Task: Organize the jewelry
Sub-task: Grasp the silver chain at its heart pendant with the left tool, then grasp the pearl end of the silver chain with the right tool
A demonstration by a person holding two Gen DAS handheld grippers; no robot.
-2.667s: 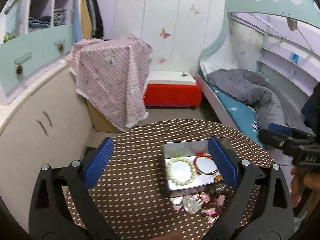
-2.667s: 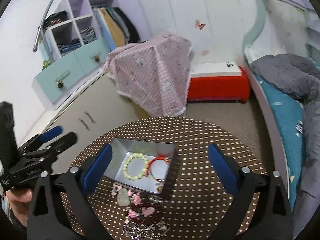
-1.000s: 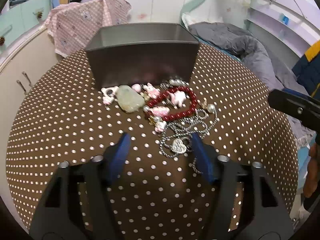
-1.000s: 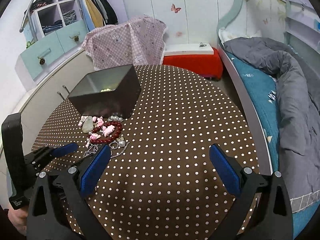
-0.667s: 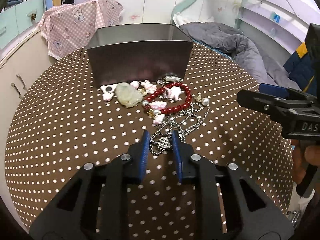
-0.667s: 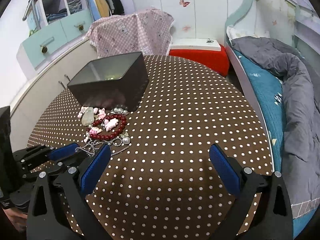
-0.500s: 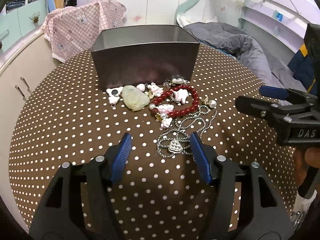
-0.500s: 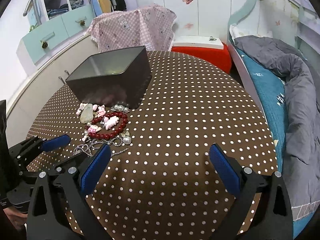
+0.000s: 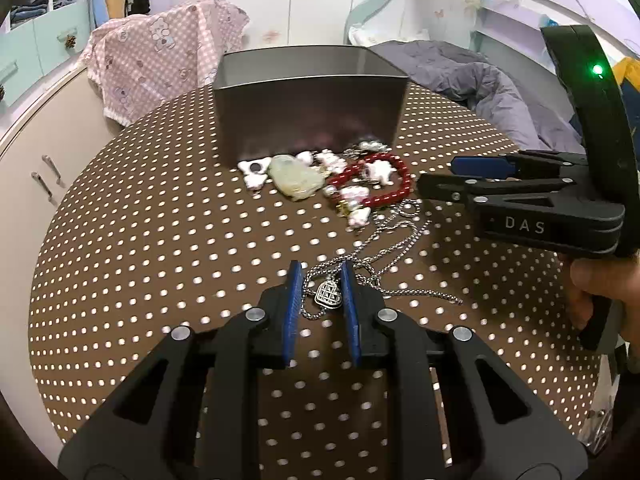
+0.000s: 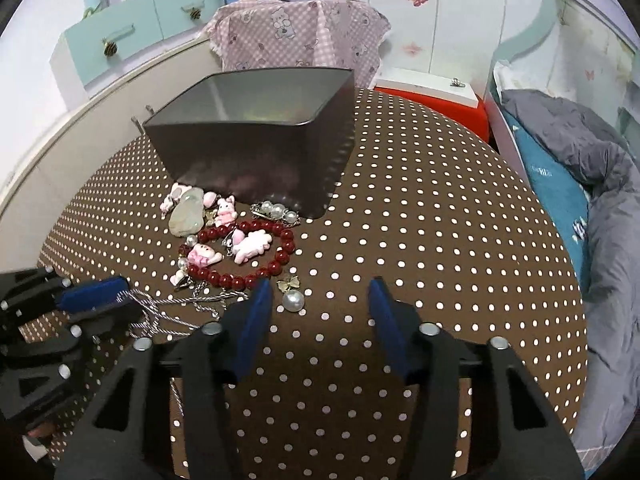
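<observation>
A grey metal box stands on the round dotted table; it also shows in the right wrist view. Jewelry lies in front of it: a red bead bracelet, pink charms, a pale green stone, a pearl and a silver chain necklace with a heart pendant. My left gripper has its jaws closed narrowly around the pendant. My right gripper is partly open and empty, just right of the pearl.
A bed with a grey blanket lies to the right. A pink checked cloth covers something behind the table, beside a red bench and cabinets. The table edge curves close on all sides.
My left gripper's jaws have closed in around the heart pendant. My right gripper has moved in toward the jewelry and its jaws have narrowed.
</observation>
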